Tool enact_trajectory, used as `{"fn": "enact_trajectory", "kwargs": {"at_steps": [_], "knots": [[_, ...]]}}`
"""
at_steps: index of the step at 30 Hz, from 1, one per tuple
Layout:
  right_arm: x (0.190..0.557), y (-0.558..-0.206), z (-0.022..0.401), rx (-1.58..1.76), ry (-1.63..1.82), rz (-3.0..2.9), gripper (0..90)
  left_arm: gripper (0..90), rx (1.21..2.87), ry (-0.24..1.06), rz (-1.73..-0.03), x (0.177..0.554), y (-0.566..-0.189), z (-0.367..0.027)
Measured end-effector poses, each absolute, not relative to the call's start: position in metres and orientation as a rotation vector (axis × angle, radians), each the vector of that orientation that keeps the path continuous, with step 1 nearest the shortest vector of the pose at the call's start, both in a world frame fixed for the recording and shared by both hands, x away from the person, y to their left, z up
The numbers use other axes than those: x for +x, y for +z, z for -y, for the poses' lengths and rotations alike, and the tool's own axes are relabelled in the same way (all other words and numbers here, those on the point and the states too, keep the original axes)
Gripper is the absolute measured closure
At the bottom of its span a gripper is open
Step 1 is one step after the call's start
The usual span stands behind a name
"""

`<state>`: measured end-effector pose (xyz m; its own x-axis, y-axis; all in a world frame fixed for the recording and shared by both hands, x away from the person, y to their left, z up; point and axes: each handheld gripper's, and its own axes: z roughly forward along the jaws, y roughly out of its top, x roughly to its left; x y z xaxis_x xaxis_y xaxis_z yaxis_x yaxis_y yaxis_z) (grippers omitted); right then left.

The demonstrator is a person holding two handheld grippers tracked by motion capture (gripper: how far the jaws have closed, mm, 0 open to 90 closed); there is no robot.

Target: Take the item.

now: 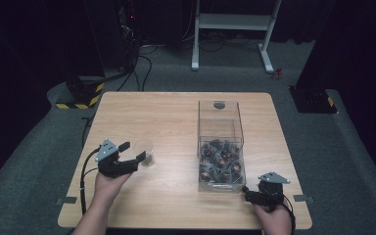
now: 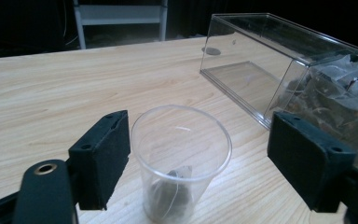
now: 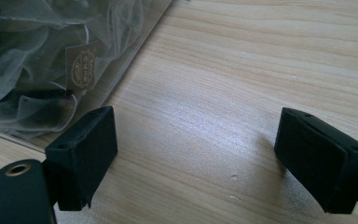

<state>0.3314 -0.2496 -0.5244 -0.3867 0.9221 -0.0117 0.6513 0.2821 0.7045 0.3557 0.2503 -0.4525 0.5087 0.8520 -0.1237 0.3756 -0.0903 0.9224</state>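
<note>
A clear plastic cup [image 1: 144, 149] stands upright on the wooden table [image 1: 176, 117] at the left. In the left gripper view the cup [image 2: 182, 158] holds a tea bag [image 2: 172, 191] at its bottom. My left gripper [image 1: 133, 151] is open with the cup between its jaws; one pad sits close to the rim and the other stands well off it. A clear box [image 1: 220, 142] lies right of centre, with several tea bags [image 1: 220, 164] heaped at its near end. My right gripper [image 1: 247, 192] rests open near the box's near right corner, its jaws over bare wood [image 3: 196, 154].
The box's far half [image 2: 261, 60] holds nothing. A white metal frame [image 1: 235, 24] stands on the floor beyond the table. Bare table lies between the cup and the box, and along the far edge.
</note>
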Motion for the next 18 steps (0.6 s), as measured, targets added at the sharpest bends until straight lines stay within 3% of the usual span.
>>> {"fn": "enact_trajectory", "kwargs": {"at_steps": [7, 8, 9, 18], "knots": [[0.331, -0.524, 0.249, 1.412, 0.871, -2.139, 12.9, 19.7, 1.718, 0.537, -1.076, 0.349, -0.457, -0.26], [0.331, -0.524, 0.249, 1.412, 0.871, -2.139, 12.9, 19.6, 1.639, 0.51, -1.114, 0.348, -0.459, -0.255], [0.331, -0.524, 0.249, 1.411, 0.872, -2.14, 12.9, 19.6, 1.729, 0.535, -1.086, 0.347, -0.46, -0.263], [0.331, -0.524, 0.249, 1.411, 0.872, -2.141, 12.9, 18.9, 1.792, 0.531, -1.127, 0.335, -0.476, -0.277]]}}
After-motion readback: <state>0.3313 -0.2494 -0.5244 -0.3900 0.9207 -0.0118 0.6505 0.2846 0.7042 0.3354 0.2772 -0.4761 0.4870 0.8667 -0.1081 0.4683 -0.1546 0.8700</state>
